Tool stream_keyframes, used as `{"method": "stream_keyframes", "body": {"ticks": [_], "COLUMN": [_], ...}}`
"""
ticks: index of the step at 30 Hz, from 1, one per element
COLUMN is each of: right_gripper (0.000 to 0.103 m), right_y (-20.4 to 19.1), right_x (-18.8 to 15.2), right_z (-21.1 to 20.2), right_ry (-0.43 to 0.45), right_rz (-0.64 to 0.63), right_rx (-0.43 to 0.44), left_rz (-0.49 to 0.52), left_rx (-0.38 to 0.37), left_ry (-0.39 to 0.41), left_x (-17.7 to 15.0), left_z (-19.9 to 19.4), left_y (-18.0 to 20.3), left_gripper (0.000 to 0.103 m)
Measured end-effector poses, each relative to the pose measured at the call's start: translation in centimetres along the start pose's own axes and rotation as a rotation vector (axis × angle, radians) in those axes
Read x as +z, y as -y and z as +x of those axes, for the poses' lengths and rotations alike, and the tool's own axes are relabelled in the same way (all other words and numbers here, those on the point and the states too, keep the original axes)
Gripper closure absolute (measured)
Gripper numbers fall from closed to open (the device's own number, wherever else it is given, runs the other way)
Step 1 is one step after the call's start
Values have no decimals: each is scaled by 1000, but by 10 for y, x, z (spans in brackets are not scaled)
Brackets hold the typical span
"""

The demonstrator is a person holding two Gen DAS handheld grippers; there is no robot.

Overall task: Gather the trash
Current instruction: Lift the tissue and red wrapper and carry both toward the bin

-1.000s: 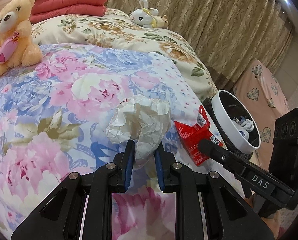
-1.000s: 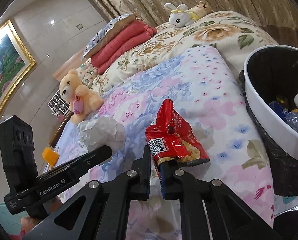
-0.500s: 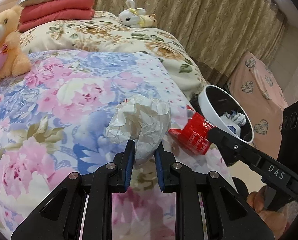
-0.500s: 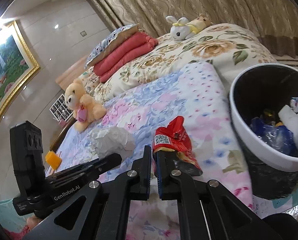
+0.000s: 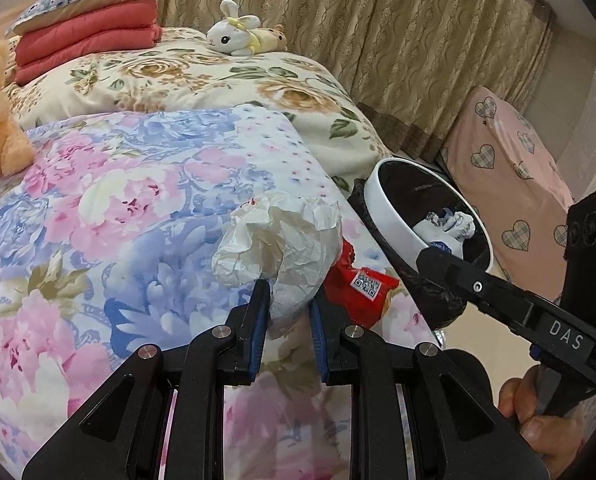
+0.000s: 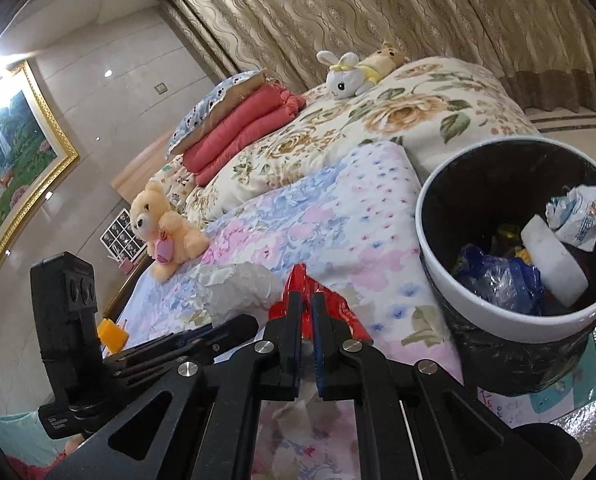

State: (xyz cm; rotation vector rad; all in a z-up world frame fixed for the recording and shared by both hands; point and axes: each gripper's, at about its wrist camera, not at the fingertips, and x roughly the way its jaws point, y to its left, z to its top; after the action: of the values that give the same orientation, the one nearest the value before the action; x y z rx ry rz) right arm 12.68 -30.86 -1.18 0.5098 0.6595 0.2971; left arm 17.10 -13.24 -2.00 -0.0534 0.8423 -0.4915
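My left gripper [image 5: 285, 300] is shut on a crumpled white paper ball [image 5: 281, 248] and holds it above the floral bedspread. My right gripper [image 6: 306, 312] is shut on a red snack wrapper [image 6: 298, 284], seen edge-on between its fingers; the wrapper also shows in the left wrist view [image 5: 358, 288], just right of the paper ball. A white-rimmed trash bin with a black liner [image 6: 498, 308] stands beside the bed to the right and holds several pieces of trash. It also shows in the left wrist view [image 5: 390, 208]. The paper ball appears in the right wrist view [image 6: 237, 288].
A peach teddy bear [image 6: 161, 232] sits on the bed at left. Folded red blankets [image 5: 85, 44] and a white bunny toy [image 5: 237, 38] lie at the far end. A pink heart-patterned cover [image 5: 510, 184] stands beyond the bin. Curtains line the back.
Both grippers have lifted their trash off the bed and moved right toward the bin. The red wrapper now hangs edge-on in the right gripper, and the bin is closer.
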Motion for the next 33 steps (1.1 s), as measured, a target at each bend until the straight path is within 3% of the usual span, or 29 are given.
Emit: {"method": "stream_keyframes", "body": {"ticks": [2, 3, 4, 6, 11, 15, 17, 21, 22, 25, 33], "right_gripper": [91, 84, 67, 43, 42, 26, 28, 63, 67, 73, 73], "right_y": [2, 2, 3, 3, 0, -7, -7, -6, -7, -8, -8], "right_x": [-3, -5, -7, -10, -18, -23, -24, -24, -24, -22, -13], "right_z": [3, 5, 7, 12, 37, 54, 61, 64, 62, 57, 35], "right_ry": [-4, -8, -12, -22, -99, -137, -149, -154, -147, -130, -84], "right_rz": [2, -3, -2, -4, -19, -66, -73, -67, -72, -83, -87], "right_rx": [-22, -29, -31, -28, -27, -48, -69, -67, -69, -76, -81], "left_rz": [-4, -10, -16, -22, -65, -87, -90, -90, -88, -82, -41], "left_rx": [7, 10, 14, 26, 53, 64, 66, 62, 59, 52, 26], "left_ry": [-3, -6, -8, -7, -13, -17, -18, -24, -25, -28, -34], "left_x": [-2, -3, -4, -5, -9, -12, -14, -15, -15, -15, -11], "left_z": [0, 1, 1, 0, -1, -1, -1, 0, 1, 3, 5], "left_y": [-3, -6, -8, -13, -36, -49, -51, -51, -50, -47, -28], "left_gripper": [84, 84, 84, 84, 84, 84, 84, 84, 84, 84, 84]}}
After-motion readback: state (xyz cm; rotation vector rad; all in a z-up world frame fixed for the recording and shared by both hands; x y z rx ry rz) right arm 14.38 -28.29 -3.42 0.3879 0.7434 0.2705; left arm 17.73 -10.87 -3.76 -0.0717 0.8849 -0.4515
